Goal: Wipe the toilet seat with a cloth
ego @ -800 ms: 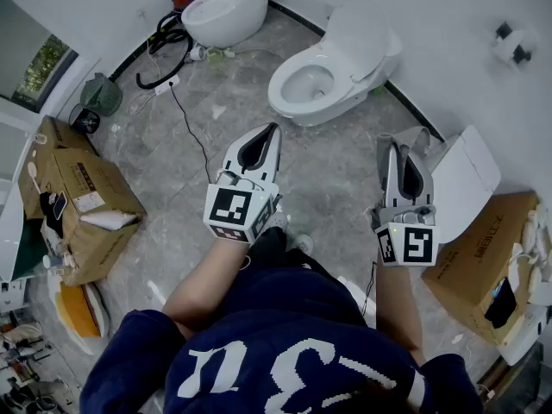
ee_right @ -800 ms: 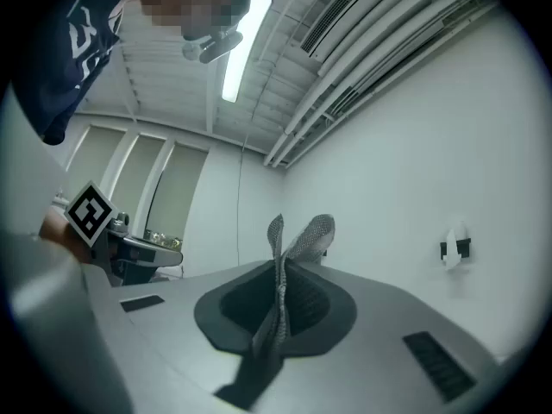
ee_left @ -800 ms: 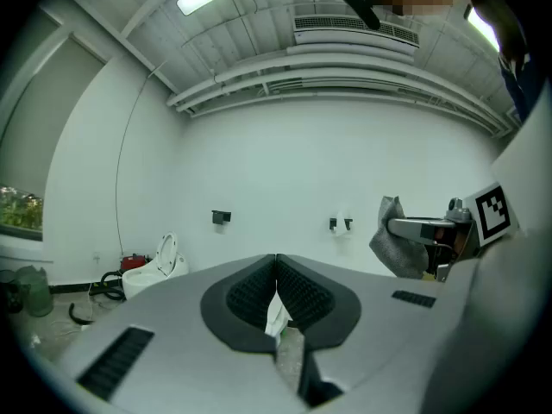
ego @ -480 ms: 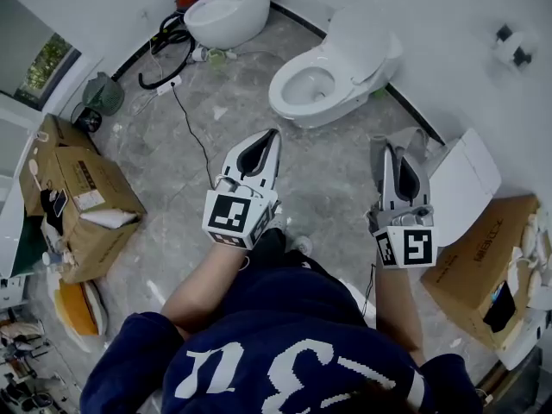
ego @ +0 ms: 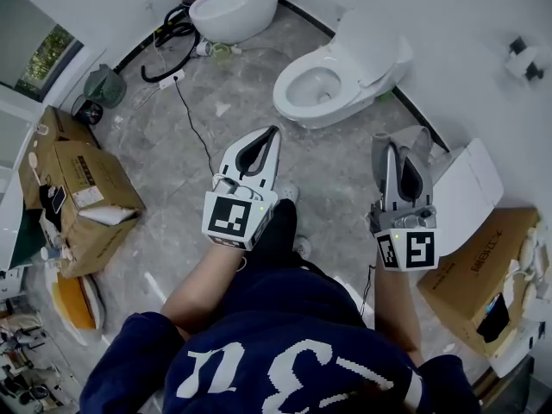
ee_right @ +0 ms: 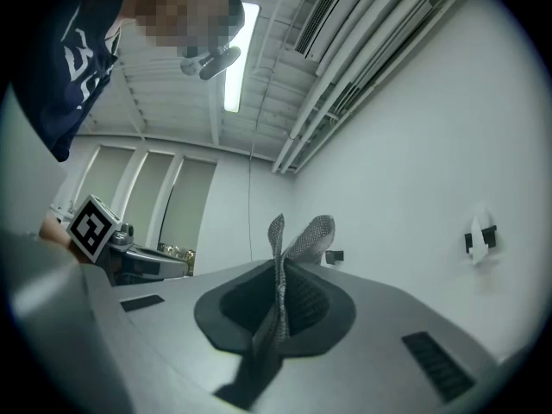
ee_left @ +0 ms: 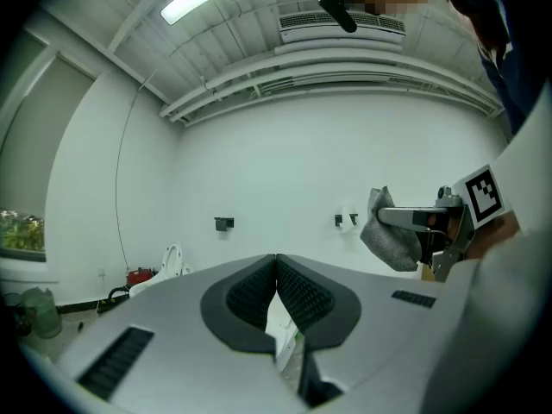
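head view: the left gripper (ego: 275, 131) and right gripper (ego: 385, 146) are held over the grey floor (ego: 194, 115), well apart from the toilet seat (ego: 291, 102) ahead.
left gripper view: its jaws meet tip to tip with nothing between them.
right gripper view: its jaws are clamped on a grey cloth (ego: 419, 141), whose folds stick up past the tips.

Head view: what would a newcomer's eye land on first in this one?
The two grippers held out low in the picture: the right gripper is shut on a grey cloth, and the left gripper is shut and empty. Ahead of them stands a white toilet with its lid up. A second toilet is at the top edge and cardboard boxes at left.
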A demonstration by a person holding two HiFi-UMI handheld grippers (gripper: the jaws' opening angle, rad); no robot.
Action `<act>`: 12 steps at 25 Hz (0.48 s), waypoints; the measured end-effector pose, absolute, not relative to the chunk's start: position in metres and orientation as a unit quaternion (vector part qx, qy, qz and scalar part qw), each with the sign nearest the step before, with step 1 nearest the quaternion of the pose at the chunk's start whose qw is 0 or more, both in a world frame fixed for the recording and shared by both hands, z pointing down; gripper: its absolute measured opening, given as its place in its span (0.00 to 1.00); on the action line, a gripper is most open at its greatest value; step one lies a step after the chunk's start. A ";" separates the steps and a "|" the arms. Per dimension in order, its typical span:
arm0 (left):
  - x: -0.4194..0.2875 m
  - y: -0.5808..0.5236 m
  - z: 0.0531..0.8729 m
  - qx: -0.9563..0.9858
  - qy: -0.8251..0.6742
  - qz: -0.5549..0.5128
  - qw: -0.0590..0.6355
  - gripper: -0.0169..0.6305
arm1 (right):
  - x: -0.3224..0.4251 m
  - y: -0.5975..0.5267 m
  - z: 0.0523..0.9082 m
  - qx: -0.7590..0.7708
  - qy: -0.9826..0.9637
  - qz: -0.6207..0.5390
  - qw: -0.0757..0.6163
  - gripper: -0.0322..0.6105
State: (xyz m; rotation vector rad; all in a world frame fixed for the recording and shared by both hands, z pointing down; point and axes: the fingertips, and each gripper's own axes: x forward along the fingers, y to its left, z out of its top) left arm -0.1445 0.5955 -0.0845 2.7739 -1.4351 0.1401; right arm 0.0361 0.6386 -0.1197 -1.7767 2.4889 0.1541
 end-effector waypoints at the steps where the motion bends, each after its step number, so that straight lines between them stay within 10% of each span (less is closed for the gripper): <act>1: -0.145 0.584 -0.082 0.888 -0.459 0.043 0.011 0.06 | 0.034 0.629 -0.118 -0.579 0.813 0.051 0.036 0.09; 12: -0.140 0.407 -0.087 0.906 -0.422 0.028 0.007 0.06 | 0.021 0.462 -0.130 -0.592 0.803 0.064 0.037 0.09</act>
